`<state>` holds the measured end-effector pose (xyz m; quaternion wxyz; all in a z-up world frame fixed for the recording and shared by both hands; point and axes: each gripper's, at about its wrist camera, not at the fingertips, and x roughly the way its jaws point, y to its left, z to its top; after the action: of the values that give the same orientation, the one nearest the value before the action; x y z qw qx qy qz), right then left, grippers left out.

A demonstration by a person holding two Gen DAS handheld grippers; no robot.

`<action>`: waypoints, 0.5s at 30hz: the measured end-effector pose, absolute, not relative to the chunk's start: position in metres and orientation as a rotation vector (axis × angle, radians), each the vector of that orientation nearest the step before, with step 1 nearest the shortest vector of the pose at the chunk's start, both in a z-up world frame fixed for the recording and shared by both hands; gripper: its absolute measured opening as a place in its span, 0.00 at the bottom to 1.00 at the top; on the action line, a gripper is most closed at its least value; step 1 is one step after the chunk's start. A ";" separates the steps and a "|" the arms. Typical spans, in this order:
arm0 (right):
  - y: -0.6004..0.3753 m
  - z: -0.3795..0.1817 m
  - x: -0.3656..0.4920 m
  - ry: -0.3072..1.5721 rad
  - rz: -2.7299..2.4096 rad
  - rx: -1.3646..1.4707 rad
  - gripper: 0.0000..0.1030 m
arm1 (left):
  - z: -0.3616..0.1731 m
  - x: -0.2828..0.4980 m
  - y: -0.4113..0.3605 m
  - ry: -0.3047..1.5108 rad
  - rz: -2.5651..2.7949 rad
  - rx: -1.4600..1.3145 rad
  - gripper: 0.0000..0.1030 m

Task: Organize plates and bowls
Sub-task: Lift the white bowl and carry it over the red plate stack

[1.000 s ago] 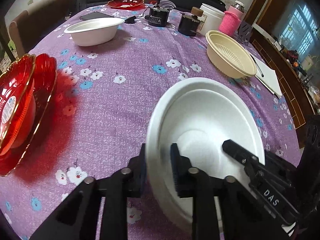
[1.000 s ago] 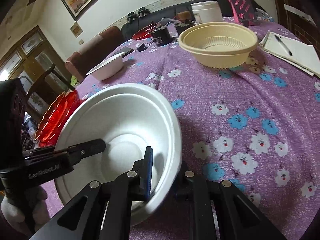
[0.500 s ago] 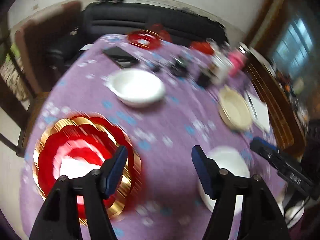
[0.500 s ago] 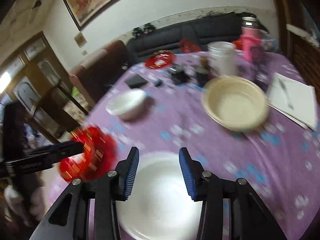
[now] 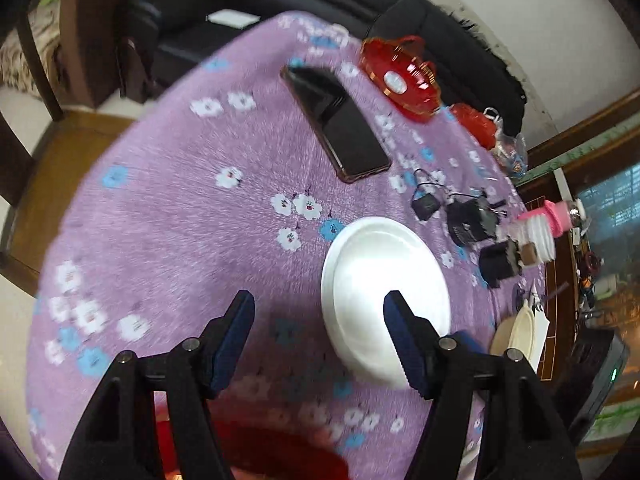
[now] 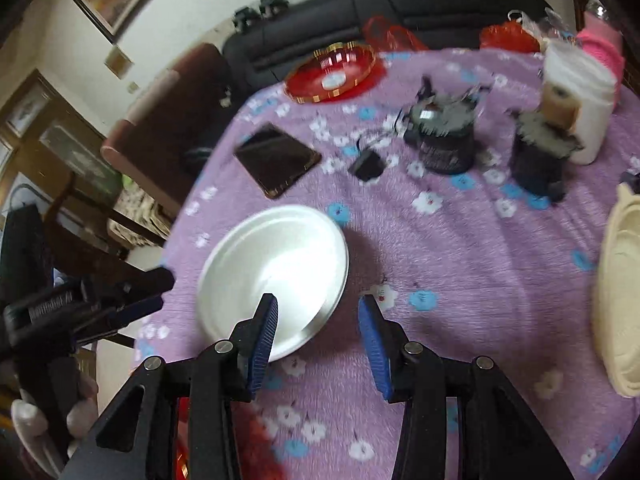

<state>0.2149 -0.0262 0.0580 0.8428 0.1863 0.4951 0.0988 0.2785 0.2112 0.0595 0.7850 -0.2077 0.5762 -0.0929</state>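
Observation:
A white bowl stands on the purple flowered tablecloth. My left gripper is open and empty above the table, its right finger over the bowl's near side. My right gripper is open and empty, its left finger over the bowl's near rim. A cream bowl sits at the right. A red plate lies at the table's far edge. Part of a red dish shows at the bottom. The left gripper also shows in the right wrist view.
A black phone lies beyond the white bowl. Two black jars, a small black charger, a white tub and a pink bottle stand at the back right. A black sofa and chairs surround the table.
Both grippers let go of the large white bowl, opened, lifted and moved toward the far side. They now hover over the other white bowl near the phone.

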 end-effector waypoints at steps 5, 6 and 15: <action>-0.019 0.041 0.223 1.060 0.177 0.364 0.34 | 0.039 0.300 0.190 1.310 -0.206 -0.409 0.62; -0.019 0.040 0.223 1.062 0.174 0.362 0.30 | 0.035 0.301 0.184 1.324 -0.212 -0.388 0.52; -0.034 0.060 0.202 1.032 0.183 0.450 0.15 | 0.050 0.277 0.175 1.324 -0.231 -0.344 0.11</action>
<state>0.2015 -0.0344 0.0603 0.8418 0.2130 0.4884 0.0866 0.2768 0.1752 0.0496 0.7689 -0.1588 0.6102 -0.1064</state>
